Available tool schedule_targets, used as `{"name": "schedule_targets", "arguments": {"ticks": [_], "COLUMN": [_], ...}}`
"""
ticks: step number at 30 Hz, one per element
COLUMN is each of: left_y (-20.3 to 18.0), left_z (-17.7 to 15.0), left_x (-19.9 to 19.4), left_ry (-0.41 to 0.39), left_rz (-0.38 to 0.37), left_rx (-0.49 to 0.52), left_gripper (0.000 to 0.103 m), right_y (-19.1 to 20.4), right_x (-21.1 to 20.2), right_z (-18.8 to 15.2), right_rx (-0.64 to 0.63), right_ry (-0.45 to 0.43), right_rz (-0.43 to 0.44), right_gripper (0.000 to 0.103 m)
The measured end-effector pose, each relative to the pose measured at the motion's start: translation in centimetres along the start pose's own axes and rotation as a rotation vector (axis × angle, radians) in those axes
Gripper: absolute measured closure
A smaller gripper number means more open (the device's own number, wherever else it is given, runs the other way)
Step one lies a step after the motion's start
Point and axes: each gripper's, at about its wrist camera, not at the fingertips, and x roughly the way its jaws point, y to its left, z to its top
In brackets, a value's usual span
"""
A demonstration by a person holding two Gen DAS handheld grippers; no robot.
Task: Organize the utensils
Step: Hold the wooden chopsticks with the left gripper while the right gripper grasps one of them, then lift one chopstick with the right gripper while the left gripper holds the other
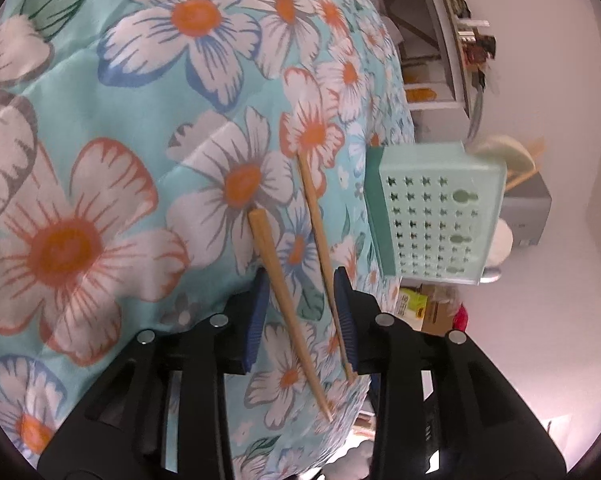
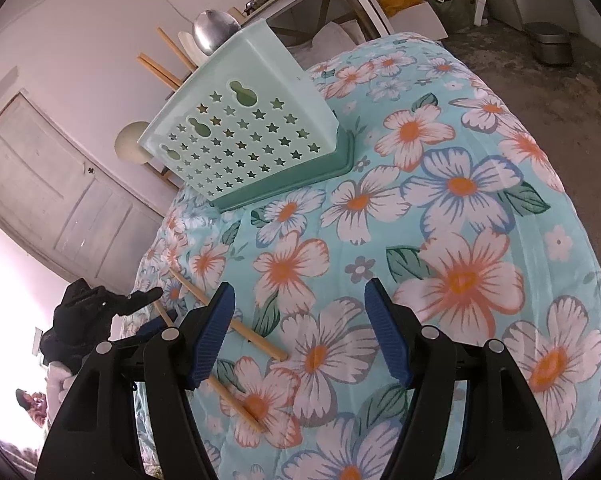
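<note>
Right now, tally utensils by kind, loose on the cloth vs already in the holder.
Loose chopsticks on the floral cloth: 2, one and the other, both between the left gripper fingers
Chopsticks in the mint holder: 3
Metal spoon in holder: 1
Pale spoon in holder: 1
Total: 7

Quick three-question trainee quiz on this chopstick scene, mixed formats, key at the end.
1. True or false: the right hand-held gripper holds a chopstick.
2. What lies between the left hand-held gripper jaws?
A. a spoon
B. two chopsticks
C. nothing
3. Fill in: the green holder has ____-shaped holes.

Key: 1 false, it is open and empty; 2 B, lying loose on the floral cloth; 3 star.
</note>
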Motion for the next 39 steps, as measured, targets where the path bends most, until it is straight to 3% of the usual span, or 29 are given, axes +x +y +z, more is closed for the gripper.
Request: {"name": "schedule_targets", "arguments": {"ticks": [3,8,12,19,23,31,39], "left_y": [-0.2,-0.7,-1.0,-3.0,-3.2,-3.0,-2.1], "left_z": [0.2,-0.1,-0.5,-2.9,-3.9,-4.7,-5.0], "left_x": [0.1,0.1,-0.1,-1.2,-1.8,-2.8,-3.1], "left_ry": [-0.031,-0.066,-0.085,-0.188,-0.232,-0.263,-0.280], "left_rz": [0.019,0.084,0.099,0.191,0.224,0.219,0.195], "left_rx": [0.010,0.102,0.182,0.500,0.620,0.700,0.710], "left_gripper": [0.075,0.092,0.091,0.087,0.083,0.081,0.080], "right_y": [0.0,0.1,0.2,1.2,2.3,7.5,14.6], "right_x": [0.0,-0.1,-0.1,0.1,0.3,1.7,6.6], "right_z": [-0.1,-0.1,-0.1,0.1,0.1,0.8,1.8], "right_rx": [0.001,-0.006,-0.010,-0.041,-0.069,-0.233,-0.489], "right_ry": [0.002,0.000,0.000,-0.003,-0.002,0.025,0.181], "right_rz": [0.000,-0.001,-0.005,-0.005,0.005,0.081,0.179], "right_gripper": [0.037,0.037,0.037,0.037,0.037,0.043,0.056]}}
